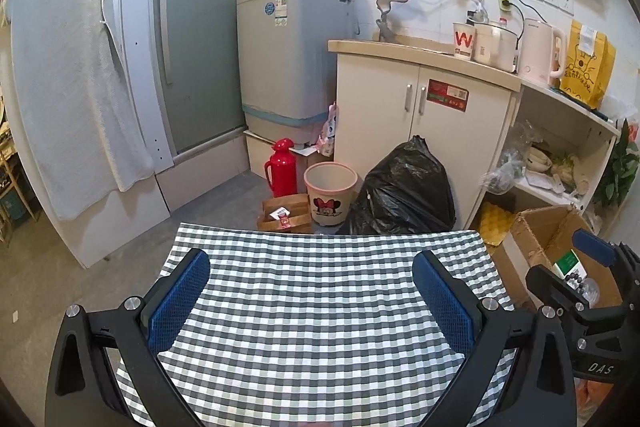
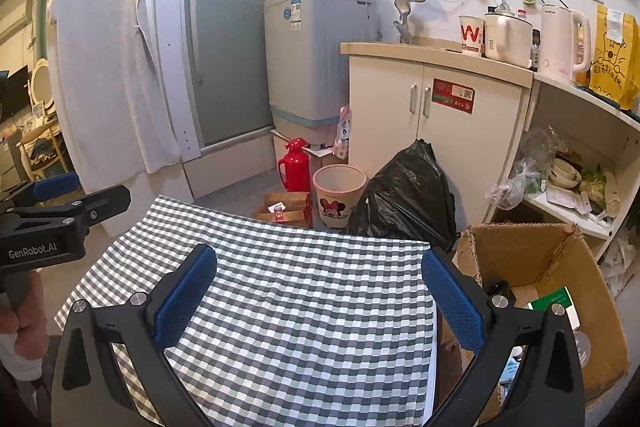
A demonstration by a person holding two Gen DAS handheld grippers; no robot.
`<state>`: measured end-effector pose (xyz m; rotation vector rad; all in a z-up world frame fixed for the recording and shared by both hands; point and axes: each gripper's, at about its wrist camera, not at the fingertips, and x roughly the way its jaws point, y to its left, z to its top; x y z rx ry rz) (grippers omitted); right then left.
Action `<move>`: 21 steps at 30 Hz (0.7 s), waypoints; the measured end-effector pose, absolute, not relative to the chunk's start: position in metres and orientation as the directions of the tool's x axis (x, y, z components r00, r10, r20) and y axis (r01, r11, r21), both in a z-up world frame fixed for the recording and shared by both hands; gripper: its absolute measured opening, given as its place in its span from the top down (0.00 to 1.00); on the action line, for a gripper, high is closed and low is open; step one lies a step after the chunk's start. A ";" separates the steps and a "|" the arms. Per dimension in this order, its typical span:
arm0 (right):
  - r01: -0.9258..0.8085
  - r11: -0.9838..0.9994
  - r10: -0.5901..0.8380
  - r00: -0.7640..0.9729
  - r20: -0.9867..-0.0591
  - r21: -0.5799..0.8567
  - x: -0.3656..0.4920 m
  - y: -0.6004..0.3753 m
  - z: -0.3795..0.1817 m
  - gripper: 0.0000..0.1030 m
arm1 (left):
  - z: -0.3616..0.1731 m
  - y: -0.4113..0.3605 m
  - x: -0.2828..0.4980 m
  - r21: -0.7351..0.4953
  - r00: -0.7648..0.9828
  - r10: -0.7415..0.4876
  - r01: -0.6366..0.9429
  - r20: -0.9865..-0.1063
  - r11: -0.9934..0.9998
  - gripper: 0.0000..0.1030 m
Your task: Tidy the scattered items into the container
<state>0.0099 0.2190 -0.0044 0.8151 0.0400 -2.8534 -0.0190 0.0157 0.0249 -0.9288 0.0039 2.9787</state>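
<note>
Evidently the checked tablecloth (image 1: 320, 307) lay bare of anything to pick, while the cardboard box (image 2: 536, 267) stood beside the table's right edge, already holding a green-and-white packet (image 2: 554, 301) and some smaller things, too dim to name. Both the left gripper (image 1: 316, 303) and the right gripper (image 2: 320, 299) hovered over the cloth with fingers spread wide, grasping nothing. A good finish probably meant checking the table's near edge for strays before withdrawing, keeping clear of the box flaps.
</note>
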 end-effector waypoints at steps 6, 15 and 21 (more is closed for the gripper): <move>0.179 -0.984 -0.164 -0.834 -0.527 0.022 0.010 0.214 -0.005 0.00 | 0.022 0.011 -0.021 -0.012 -0.819 0.015 -0.011 -0.573 -1.000 0.00; 0.183 -0.983 -0.172 -0.825 -0.538 0.034 0.007 0.210 -0.010 0.00 | 0.017 0.010 -0.023 -0.016 -0.815 0.023 -0.017 -0.579 -1.000 0.00; 0.183 -0.982 -0.173 -0.824 -0.540 0.037 0.006 0.209 -0.011 0.00 | 0.014 0.008 -0.025 -0.018 -0.812 0.025 -0.018 -0.583 -1.000 0.00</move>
